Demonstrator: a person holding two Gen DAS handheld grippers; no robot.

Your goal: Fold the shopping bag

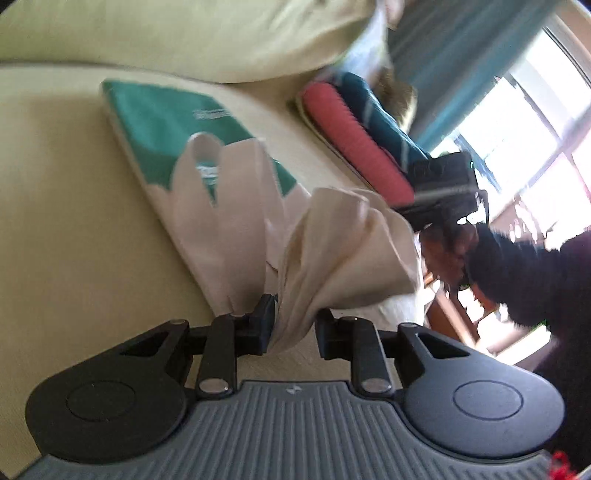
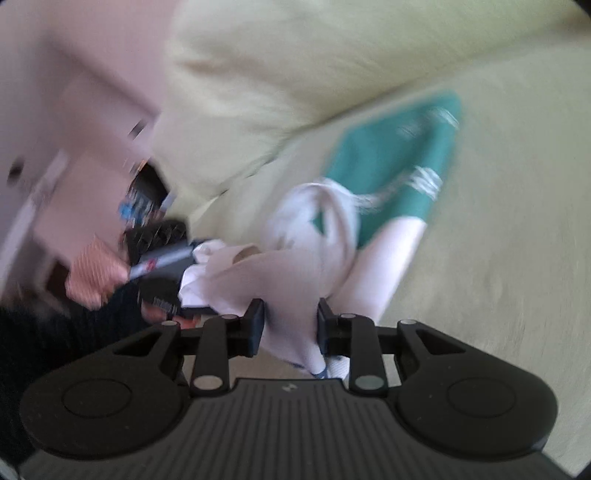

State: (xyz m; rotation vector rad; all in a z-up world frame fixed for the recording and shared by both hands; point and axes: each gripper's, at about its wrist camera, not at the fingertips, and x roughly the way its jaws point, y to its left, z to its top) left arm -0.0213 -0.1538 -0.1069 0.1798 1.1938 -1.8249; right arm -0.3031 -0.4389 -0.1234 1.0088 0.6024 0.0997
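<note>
The shopping bag lies on a pale cream sofa seat, with its far end flat on the cushion and its near end lifted and bunched. The bag is cream cloth with a broad teal panel that carries pale lettering, too blurred to read. A loop handle stands up over the teal part. Whether anything is inside the bag cannot be told.

The left gripper is narrowed onto a gathered fold of the cream cloth, which fans upward from between its fingers. In the right wrist view the right gripper likewise has cloth of the bag pinched between its fingers, though this picture is smeared by motion. The other handle curls just above them.

In the left view the right gripper appears beside the raised cloth, held by a hand in a dark sleeve. A back cushion rises behind the bag. A red and dark blue cushion lies further along the seat, near a bright window.
</note>
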